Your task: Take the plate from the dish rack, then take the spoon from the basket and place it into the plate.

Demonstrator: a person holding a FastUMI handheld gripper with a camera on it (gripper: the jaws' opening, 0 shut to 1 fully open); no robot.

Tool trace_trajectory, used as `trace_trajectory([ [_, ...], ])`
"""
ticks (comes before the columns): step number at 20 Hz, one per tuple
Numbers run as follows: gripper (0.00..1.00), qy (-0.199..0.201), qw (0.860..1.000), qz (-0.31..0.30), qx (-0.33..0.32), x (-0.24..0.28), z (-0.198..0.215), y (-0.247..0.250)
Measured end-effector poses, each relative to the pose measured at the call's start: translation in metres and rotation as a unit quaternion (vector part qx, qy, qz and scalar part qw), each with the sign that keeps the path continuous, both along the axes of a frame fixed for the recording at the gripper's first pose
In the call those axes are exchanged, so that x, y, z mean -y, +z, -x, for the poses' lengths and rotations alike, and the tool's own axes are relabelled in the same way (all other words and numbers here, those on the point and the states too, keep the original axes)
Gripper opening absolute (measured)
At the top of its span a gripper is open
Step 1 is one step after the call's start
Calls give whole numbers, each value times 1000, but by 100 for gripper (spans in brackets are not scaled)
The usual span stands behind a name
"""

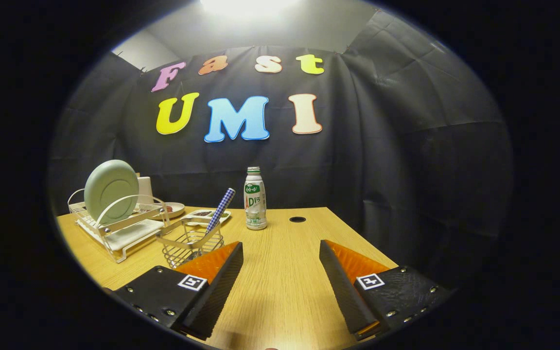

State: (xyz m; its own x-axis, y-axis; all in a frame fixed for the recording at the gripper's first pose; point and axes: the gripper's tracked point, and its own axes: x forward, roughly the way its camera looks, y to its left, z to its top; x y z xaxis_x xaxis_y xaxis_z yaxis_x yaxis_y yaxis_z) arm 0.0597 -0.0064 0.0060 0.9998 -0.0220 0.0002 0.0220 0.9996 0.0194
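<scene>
tongs (281, 253) spread, empty; plate (111, 190) in rack (119, 228); spoon (221, 209) in basket (190, 248).

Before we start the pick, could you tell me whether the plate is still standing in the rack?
Yes: the plate stands on edge in the rack, left of the basket. The gripper is open, holding nothing.

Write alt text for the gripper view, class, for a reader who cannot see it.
The gripper hovers open over a wooden table, its fingers spread and holding nothing. Beyond the fingers to the left, a pale green plate stands upright in a white dish rack, and a checked-handled spoon leans in a wire basket. A drink bottle stands farther back.
</scene>
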Motion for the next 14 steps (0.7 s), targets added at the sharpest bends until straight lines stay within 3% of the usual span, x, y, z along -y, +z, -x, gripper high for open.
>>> trace_trajectory([
  [6, 96, -22, 999, 29, 17, 1, -20, 40],
  [14, 96, -123, 991, 44, -17, -9, 82, 95],
])
